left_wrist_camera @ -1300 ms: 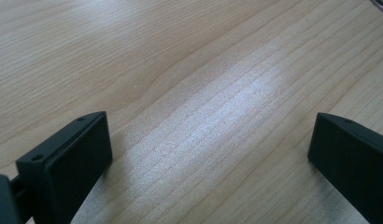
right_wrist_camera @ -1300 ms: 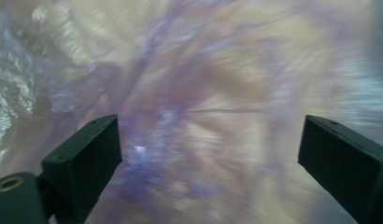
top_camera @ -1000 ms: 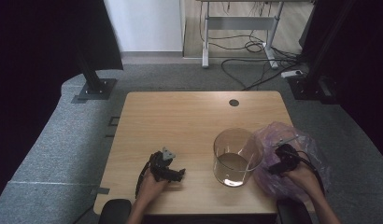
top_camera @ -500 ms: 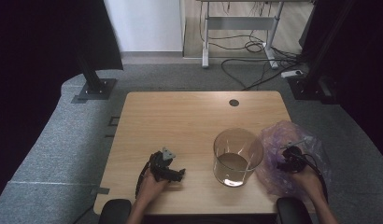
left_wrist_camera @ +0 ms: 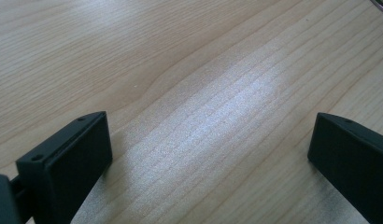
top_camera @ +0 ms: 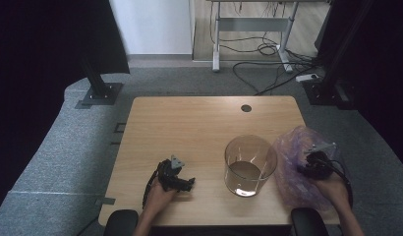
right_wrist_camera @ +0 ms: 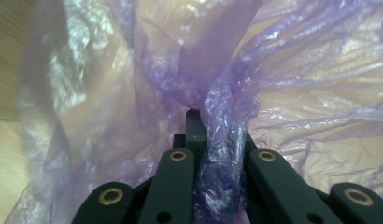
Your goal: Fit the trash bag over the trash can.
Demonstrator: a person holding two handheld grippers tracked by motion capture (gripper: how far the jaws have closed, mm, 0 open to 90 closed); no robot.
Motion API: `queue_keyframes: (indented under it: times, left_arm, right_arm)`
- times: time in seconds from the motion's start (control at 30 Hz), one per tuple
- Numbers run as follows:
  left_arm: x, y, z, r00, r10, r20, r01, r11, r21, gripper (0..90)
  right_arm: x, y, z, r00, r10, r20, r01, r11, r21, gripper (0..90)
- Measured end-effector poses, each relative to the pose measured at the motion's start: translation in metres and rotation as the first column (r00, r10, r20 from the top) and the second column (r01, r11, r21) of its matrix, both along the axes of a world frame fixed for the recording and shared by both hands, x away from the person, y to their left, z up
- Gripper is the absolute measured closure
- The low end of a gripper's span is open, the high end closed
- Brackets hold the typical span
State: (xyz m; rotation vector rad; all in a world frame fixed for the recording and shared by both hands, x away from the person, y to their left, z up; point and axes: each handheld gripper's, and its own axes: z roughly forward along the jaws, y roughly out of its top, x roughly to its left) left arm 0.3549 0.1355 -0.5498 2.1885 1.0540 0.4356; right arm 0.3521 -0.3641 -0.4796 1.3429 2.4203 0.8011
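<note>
Wooden table (top_camera: pixel 189 123), high view, read left to right. Left gripper (top_camera: pixel 188 184) at about 7 o'clock on the tabletop, resting low on the wood in the person's left hand. Jaws released and standing wide apart in the left gripper view (left_wrist_camera: pixel 210 154), bare wood grain between them, nothing grasped. Clear glass jar (top_camera: pixel 250 164) at about 5 o'clock, upright, mouth open, nothing hanging over its rim; brownish at the base, contents or table seen through the glass not to be told. Purple plastic bag (top_camera: pixel 290 157) just beside the jar at its 3 o'clock, crumpled in a loose heap on the table's right edge, whether touching the glass cannot be told. Right gripper (top_camera: pixel 307 169) dug into the heap from 4 o'clock, held by the right hand. Jaws just closed, clenched in the right gripper view (right_wrist_camera: pixel 221 154) on a twisted fold of the bag (right_wrist_camera: pixel 133 70), film bunched between the pads and fanning up and away toward 12 o'clock. Judged stage: early. Done so far: bag pinched and starting to lift. Left to do, by appearance: raise the bag free of the table, bring it across toward 9 o'clock to the jar, probably open it with help from the idle left gripper and seat it in or over the glass.
</note>
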Motion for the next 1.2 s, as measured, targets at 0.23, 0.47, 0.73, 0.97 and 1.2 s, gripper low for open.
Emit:
queue_keyframes:
  times: [0.23, 0.47, 0.73, 0.97, 1.2]
  left_arm:
    - [0.0, 0.0, 0.0, 1.0, 0.0, 0.001, 0.0, 1.0, 0.0, 0.0]
    - [0.0, 0.0, 0.0, 1.0, 0.001, 0.001, -0.001, 1.0, -0.001, 0.0]
    - [0.0, 0.0, 0.0, 1.0, 0.0, 0.001, 0.0, 1.0, -0.001, 0.0]
    - [0.0, 0.0, 0.0, 1.0, 0.001, 0.0, -0.001, 1.0, 0.0, 0.0]
    - [0.0, 0.0, 0.0, 1.0, 0.002, 0.001, -0.002, 1.0, -0.002, 0.0]
  right_arm:
    - [-0.008, 0.001, 0.029, 0.9987, 0.031, 0.04, -0.031, 0.9995, 0.004, 82.7]
    - [-0.014, 0.002, 0.06, 0.9952, 0.052, 0.084, -0.052, 0.9986, 0.008, 82.4]
    - [-0.018, 0.0, 0.09, 0.9905, 0.066, 0.121, -0.066, 0.9978, -0.002, 82.3]
    - [-0.02, 0.0, 0.114, 0.9865, 0.078, 0.144, -0.078, 0.9969, -0.008, 82.3]
    - [-0.022, -0.002, 0.142, 0.9824, 0.089, 0.164, -0.087, 0.9961, -0.014, 82.2]
